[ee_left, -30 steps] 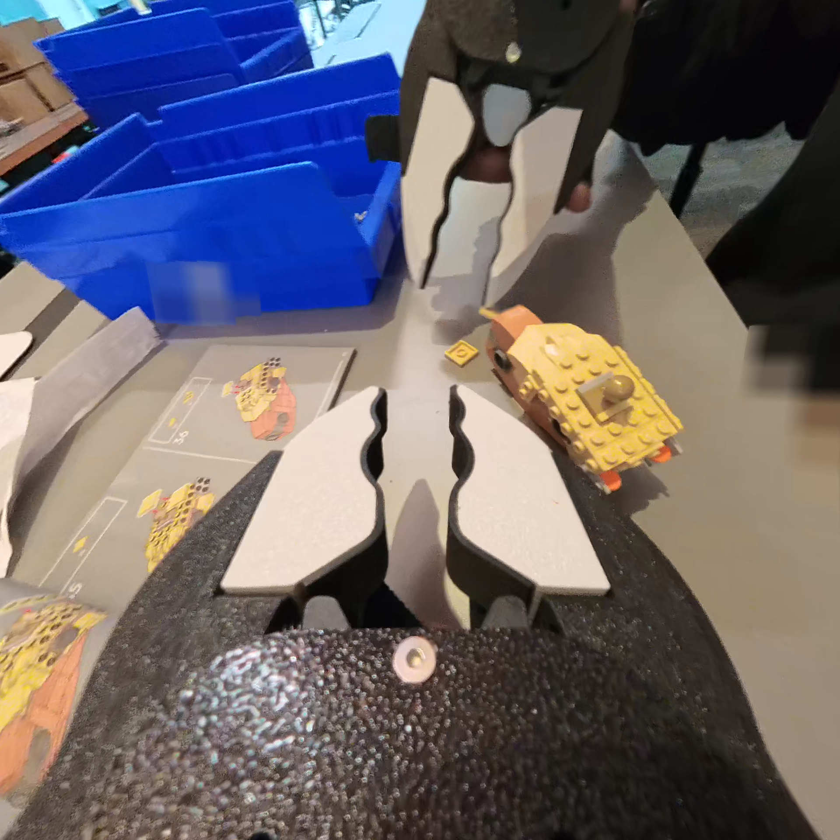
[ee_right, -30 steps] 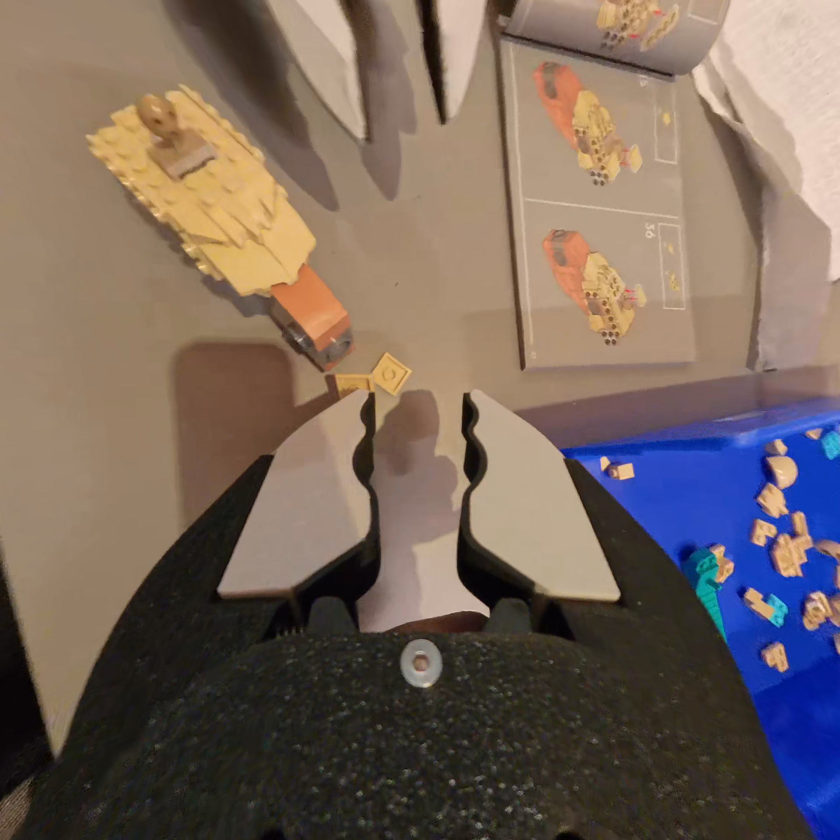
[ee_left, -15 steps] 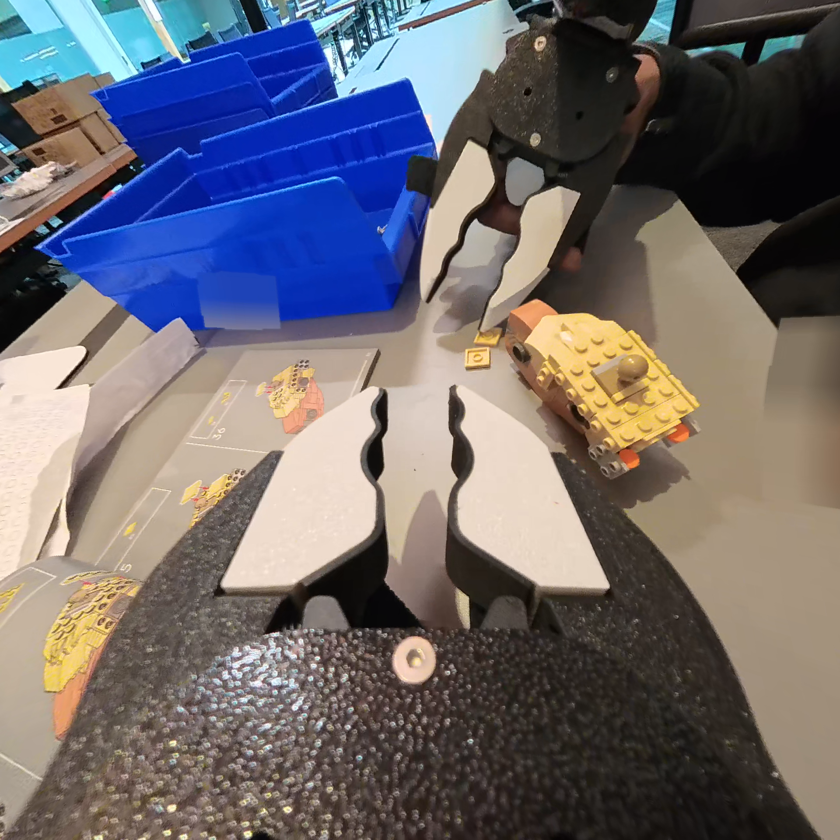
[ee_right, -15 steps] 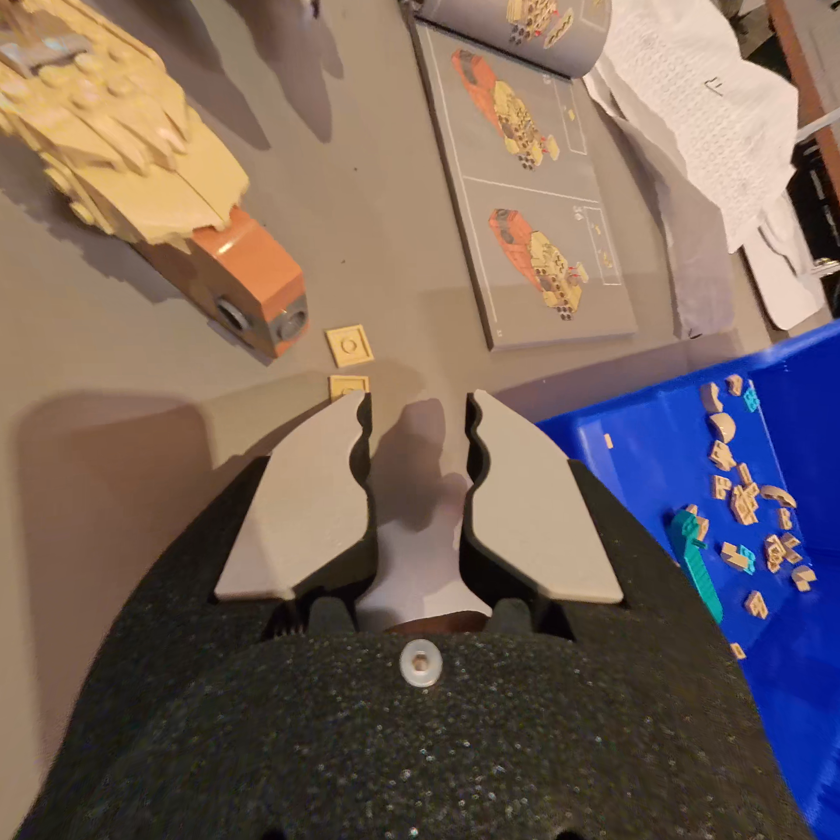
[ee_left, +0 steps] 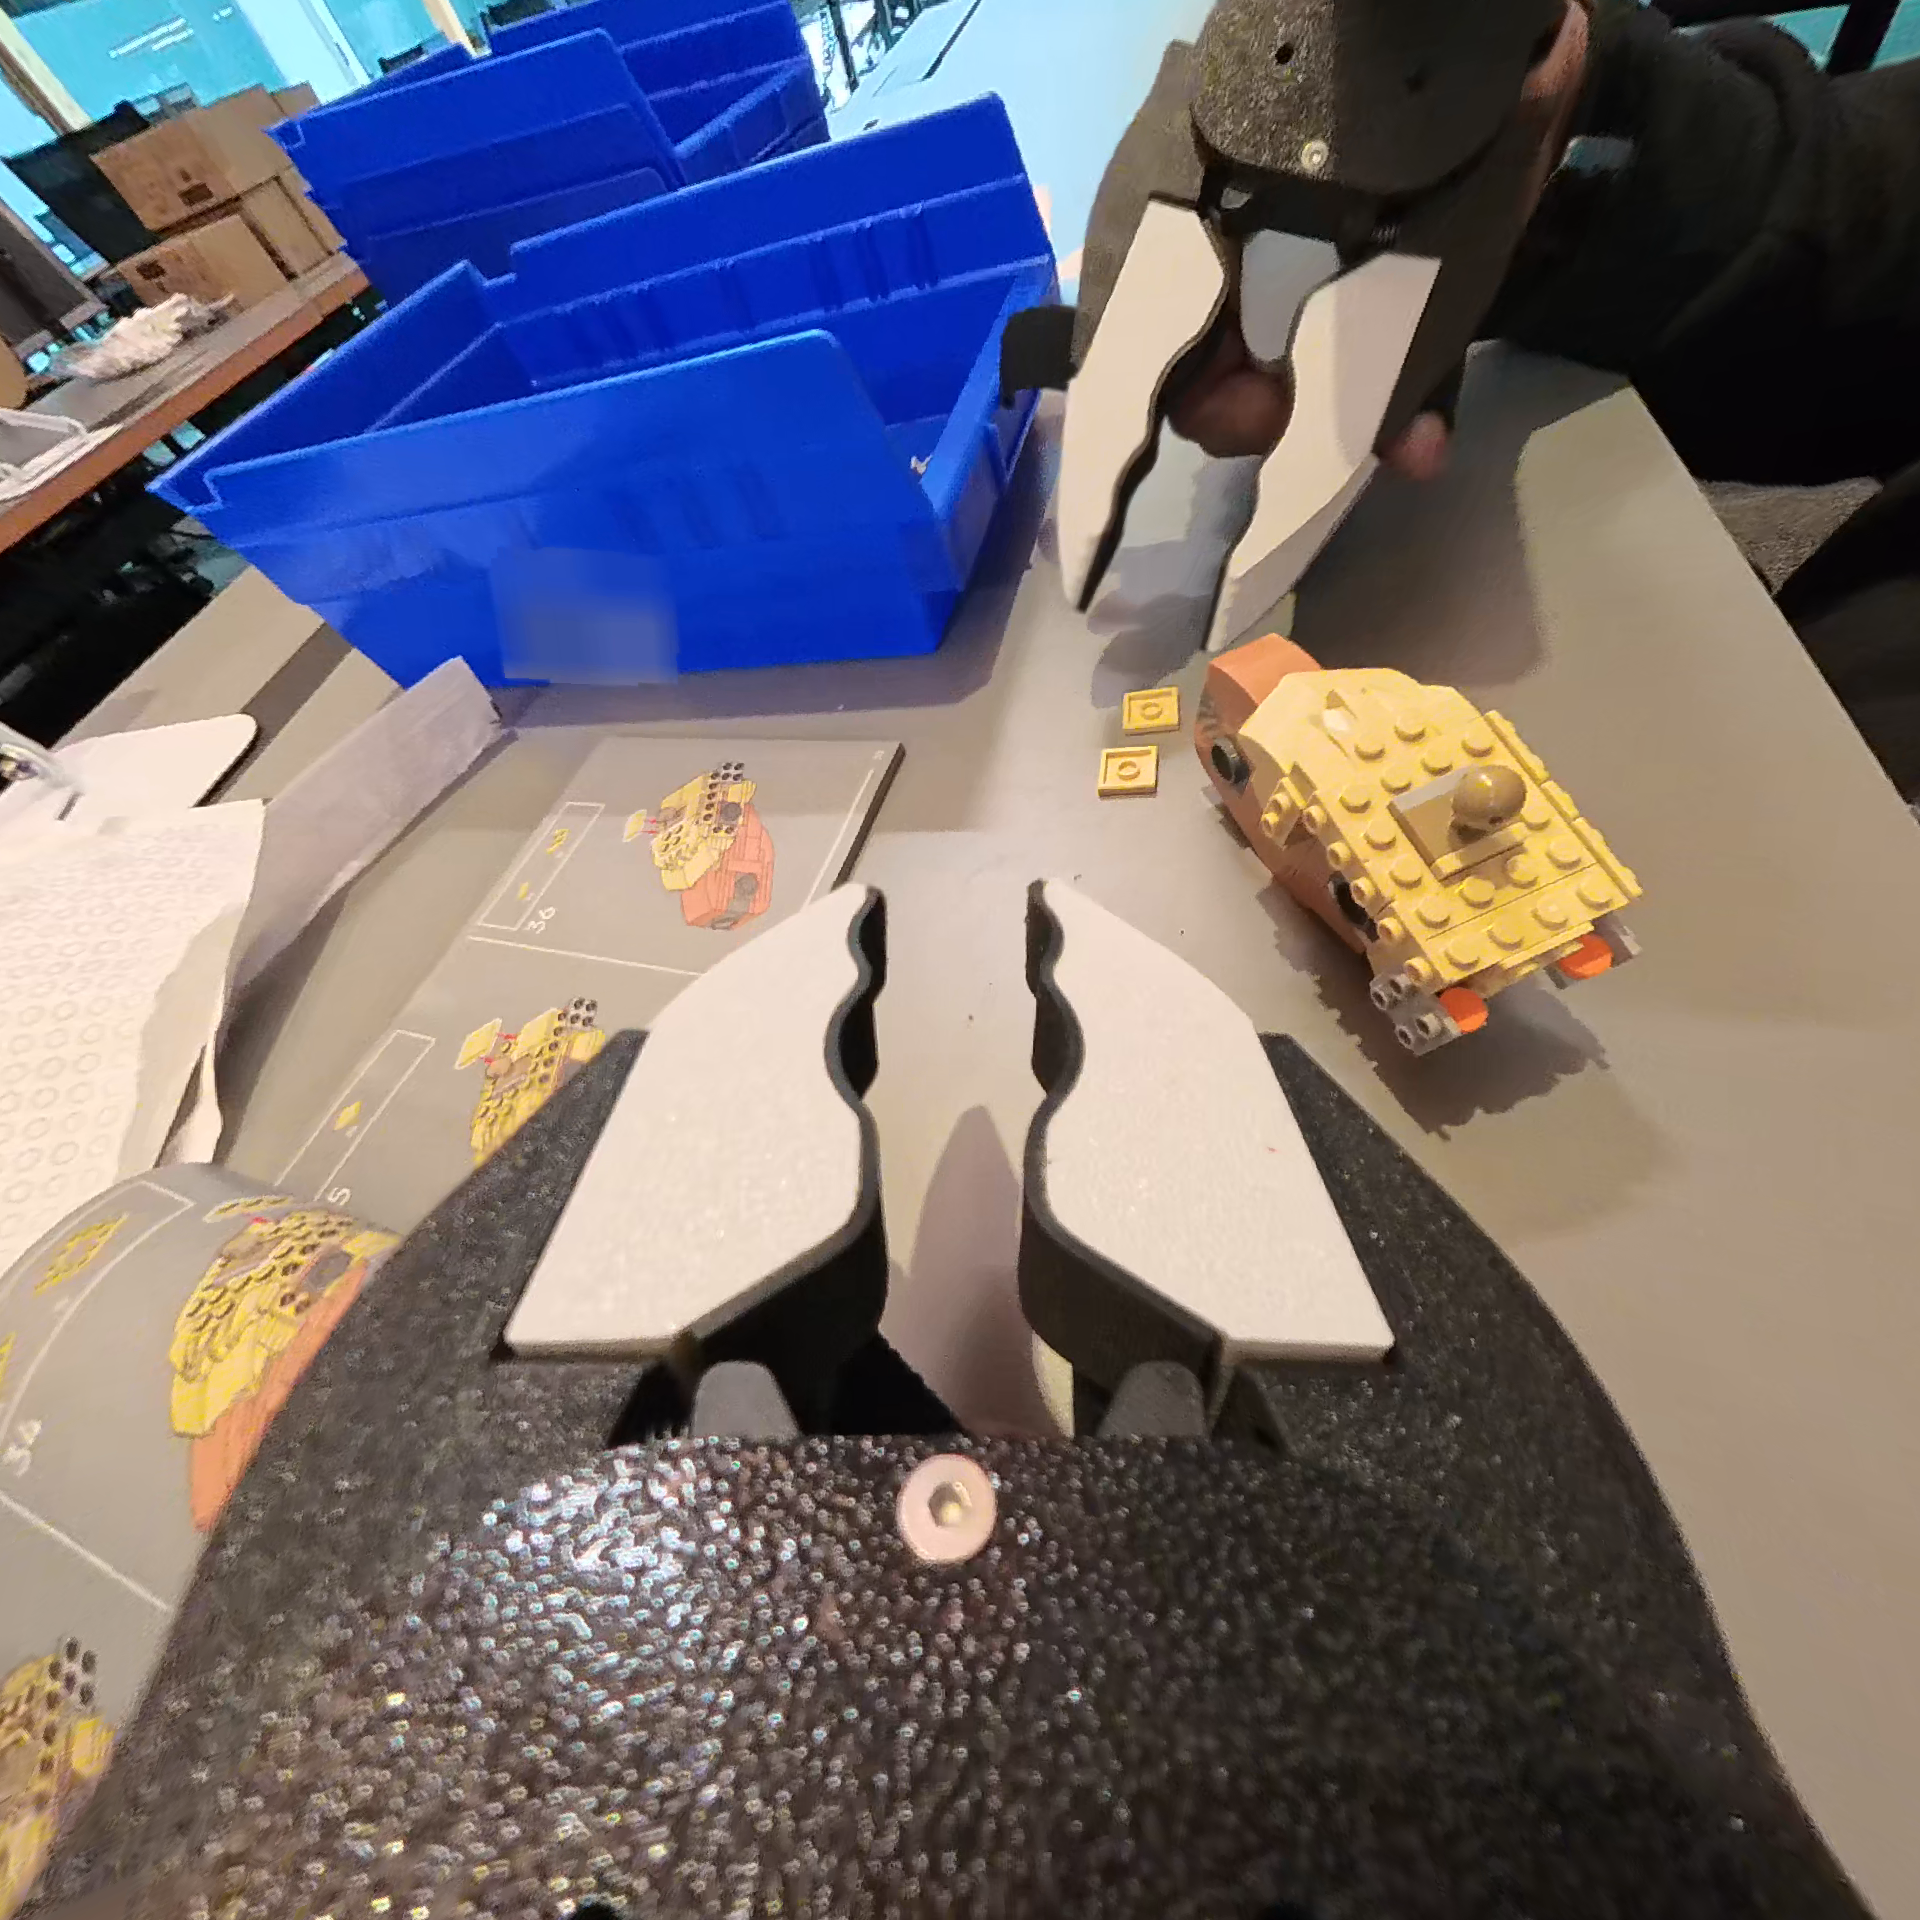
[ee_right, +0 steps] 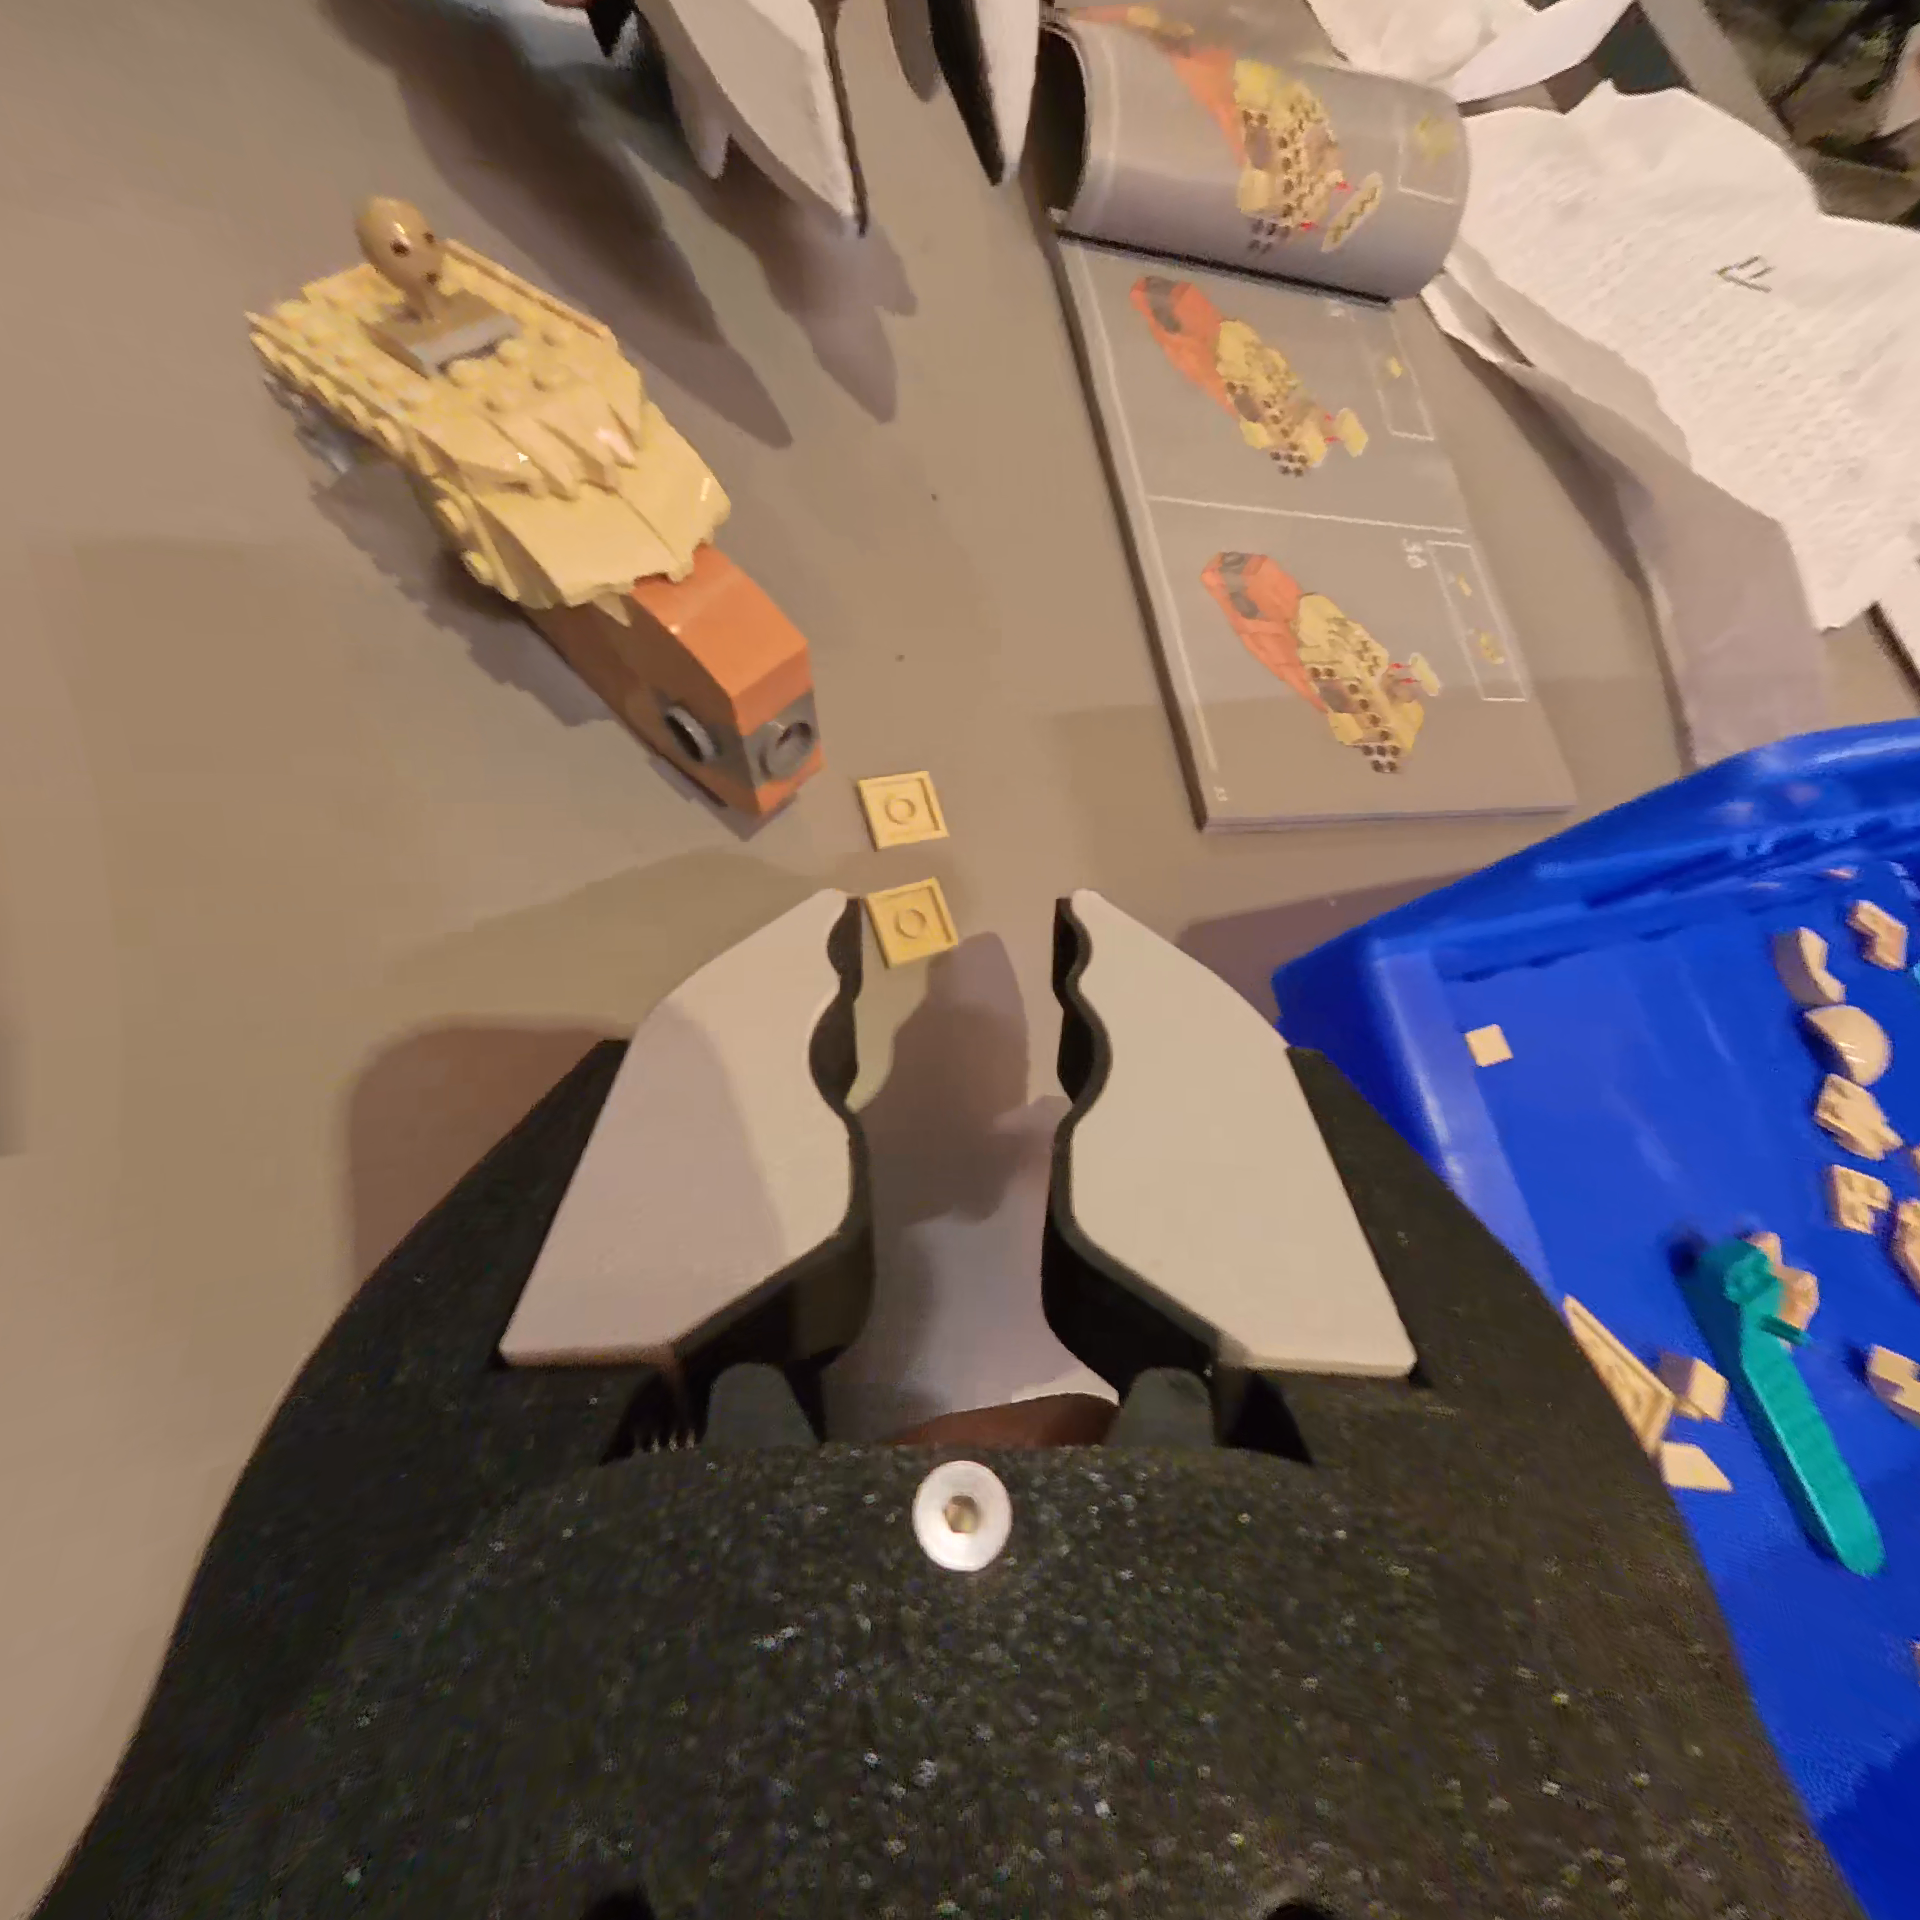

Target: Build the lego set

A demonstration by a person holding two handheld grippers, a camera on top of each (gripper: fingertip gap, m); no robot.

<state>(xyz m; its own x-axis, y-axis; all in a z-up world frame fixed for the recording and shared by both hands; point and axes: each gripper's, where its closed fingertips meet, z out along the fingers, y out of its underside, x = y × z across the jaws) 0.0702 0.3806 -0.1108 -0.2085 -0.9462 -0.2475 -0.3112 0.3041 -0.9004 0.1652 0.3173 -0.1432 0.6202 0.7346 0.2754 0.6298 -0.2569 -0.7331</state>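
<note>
A tan and orange-brown lego model [ee_left: 1413, 831] lies on the grey table [ee_left: 1662, 1299]; it also shows in the right wrist view [ee_right: 540, 499]. Two small square tan tiles lie by its orange nose: one [ee_right: 902, 808] nearer the model, one [ee_right: 912, 921] just off my right gripper's left fingertip. They show in the left wrist view too [ee_left: 1128, 771] [ee_left: 1151, 711]. My right gripper [ee_right: 956, 914] is open and empty, hovering over the tiles; it shows in the left wrist view [ee_left: 1153, 613]. My left gripper [ee_left: 954, 904] is open and empty, left of the model.
An open instruction booklet [ee_left: 665, 883] lies left of the tiles, also in the right wrist view [ee_right: 1330, 582]. Blue bins [ee_left: 644, 499] stand behind it; the nearest [ee_right: 1662, 1195] holds several tan pieces and a teal tool [ee_right: 1787, 1403]. White paper [ee_left: 94, 977] lies at far left. Some 12 cm of space lies between my two pairs of fingers.
My right gripper has pulled back and risen, so both tiles and the whole model now show ahead of it. My left gripper has drawn back slightly. Both stay open.
</note>
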